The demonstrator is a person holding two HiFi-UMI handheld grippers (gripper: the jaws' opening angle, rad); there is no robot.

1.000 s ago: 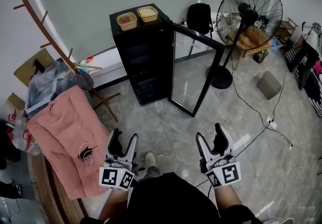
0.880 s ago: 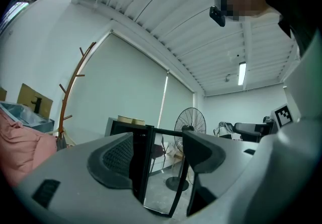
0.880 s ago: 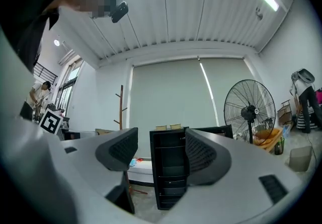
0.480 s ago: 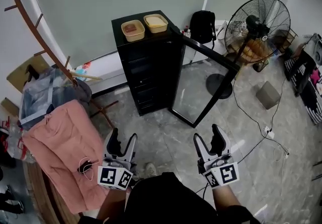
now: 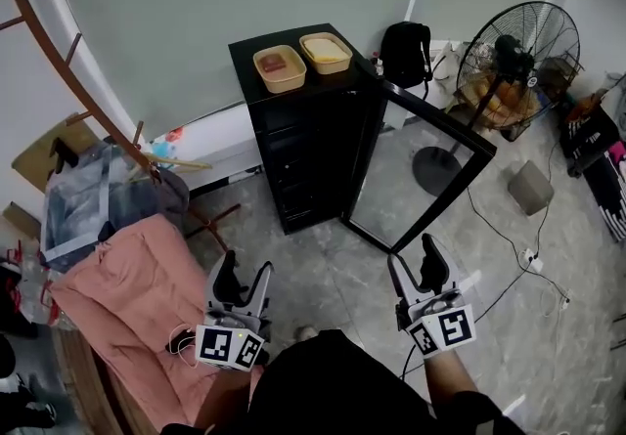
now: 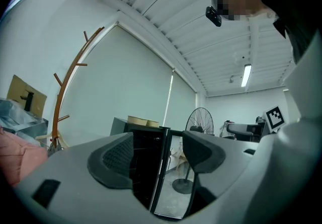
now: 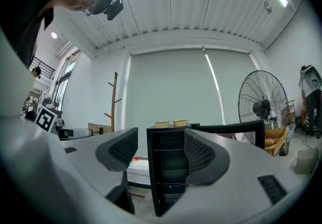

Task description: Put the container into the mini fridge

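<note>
Against the grey wall, a black mini fridge (image 5: pixel 311 154) is being shown with its glass door (image 5: pixel 423 174) swung wide open. Well short of it, the left gripper (image 5: pixel 244 269) and the right gripper (image 5: pixel 413 259) are being held with jaws apart and nothing between them. On the fridge's top, a reddish-filled container (image 5: pixel 280 68) and a yellowish-filled container (image 5: pixel 326 52) are being borne side by side.

Both grippers held low and near the body: left gripper (image 5: pixel 243 279) jaws apart, empty; right gripper (image 5: pixel 417 269) likewise parted, empty.
</note>
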